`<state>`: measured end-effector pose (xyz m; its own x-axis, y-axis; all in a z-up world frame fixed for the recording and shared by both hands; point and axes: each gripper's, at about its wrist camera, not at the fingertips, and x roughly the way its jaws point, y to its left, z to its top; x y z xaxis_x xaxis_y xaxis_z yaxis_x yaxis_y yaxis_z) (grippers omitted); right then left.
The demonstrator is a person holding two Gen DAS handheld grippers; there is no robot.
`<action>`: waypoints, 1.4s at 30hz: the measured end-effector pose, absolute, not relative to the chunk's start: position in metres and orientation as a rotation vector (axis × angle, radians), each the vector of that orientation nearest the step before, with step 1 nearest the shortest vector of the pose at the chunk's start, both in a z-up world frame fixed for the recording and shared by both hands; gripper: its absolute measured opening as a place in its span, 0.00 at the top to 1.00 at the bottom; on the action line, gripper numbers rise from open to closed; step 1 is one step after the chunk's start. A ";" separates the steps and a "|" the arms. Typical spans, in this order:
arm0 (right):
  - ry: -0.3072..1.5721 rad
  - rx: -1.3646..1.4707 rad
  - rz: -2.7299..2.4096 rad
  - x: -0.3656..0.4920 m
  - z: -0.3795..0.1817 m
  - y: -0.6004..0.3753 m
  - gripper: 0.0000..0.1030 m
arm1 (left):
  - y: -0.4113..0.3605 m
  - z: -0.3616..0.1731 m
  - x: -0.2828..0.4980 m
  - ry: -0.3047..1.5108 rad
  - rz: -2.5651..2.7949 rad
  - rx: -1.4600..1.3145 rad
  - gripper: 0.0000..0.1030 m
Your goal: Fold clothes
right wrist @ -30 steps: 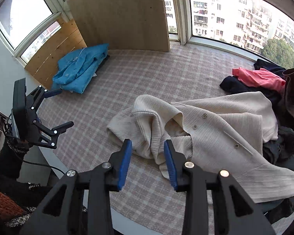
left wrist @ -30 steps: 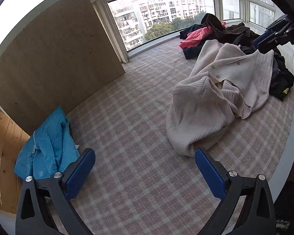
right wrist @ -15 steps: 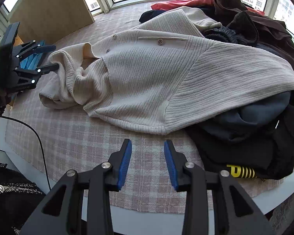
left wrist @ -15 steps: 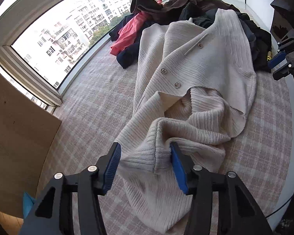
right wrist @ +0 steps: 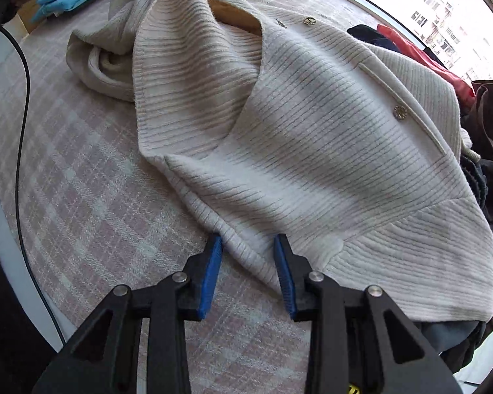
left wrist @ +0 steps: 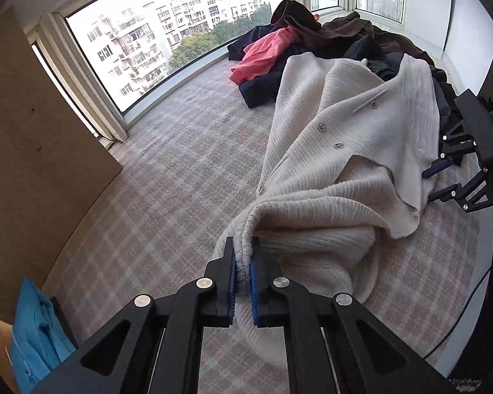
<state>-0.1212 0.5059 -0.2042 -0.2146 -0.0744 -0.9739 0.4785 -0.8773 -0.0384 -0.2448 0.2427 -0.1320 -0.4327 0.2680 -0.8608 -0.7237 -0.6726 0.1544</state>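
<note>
Left gripper (left wrist: 243,266), lower centre of the left wrist view: blue pads pinched tight on a thick rolled edge of the cream ribbed cardigan (left wrist: 345,170), fabric squeezed between them and bulging up above the tips

Right gripper (right wrist: 246,269), lower centre of the right wrist view: jaws standing wide, blue pads either side of the cardigan's near hem corner. Left pad tip touches or nearly touches the hem edge; cannot tell which. Nothing is clamped. The same gripper shows at the right edge of the left wrist view (left wrist: 443,177), just beside the cardigan's far flap

Cardigan: spread across the plaid pink-and-white cloth surface (left wrist: 167,177), filling the centre and right of the left wrist view and most of the right wrist view (right wrist: 295,138). Metal buttons (left wrist: 321,127) visible along the placket. One part is bunched into a roll, upper left of the right wrist view

Upper centre of the left wrist view: pile of dark garments (left wrist: 361,39) with a pink garment (left wrist: 263,52) on it, the cardigan's far end lying against it

Blue garment (left wrist: 36,335), lower left of the left wrist view, well apart from the cardigan

Black cable (right wrist: 21,131) runs down the left side of the right wrist view
</note>
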 end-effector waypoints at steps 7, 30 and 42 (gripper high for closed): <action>0.280 1.511 -2.490 -0.130 -0.114 0.560 0.94 | 0.235 -0.100 -0.244 0.623 2.202 -1.089 0.95; 0.243 1.150 -2.559 -0.131 0.087 0.526 0.56 | 0.166 0.050 -0.156 0.624 2.444 -0.838 0.96; 0.433 1.539 -2.021 -0.212 -0.143 0.463 0.56 | 0.117 -0.120 -0.123 0.411 2.429 -1.400 0.96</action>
<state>-0.2122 0.4632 -0.1431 -0.1871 -0.2344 -0.9540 0.6049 -0.7927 0.0761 -0.1234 0.1170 -0.1195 -0.4761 0.1202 -0.8712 -0.4003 -0.9116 0.0930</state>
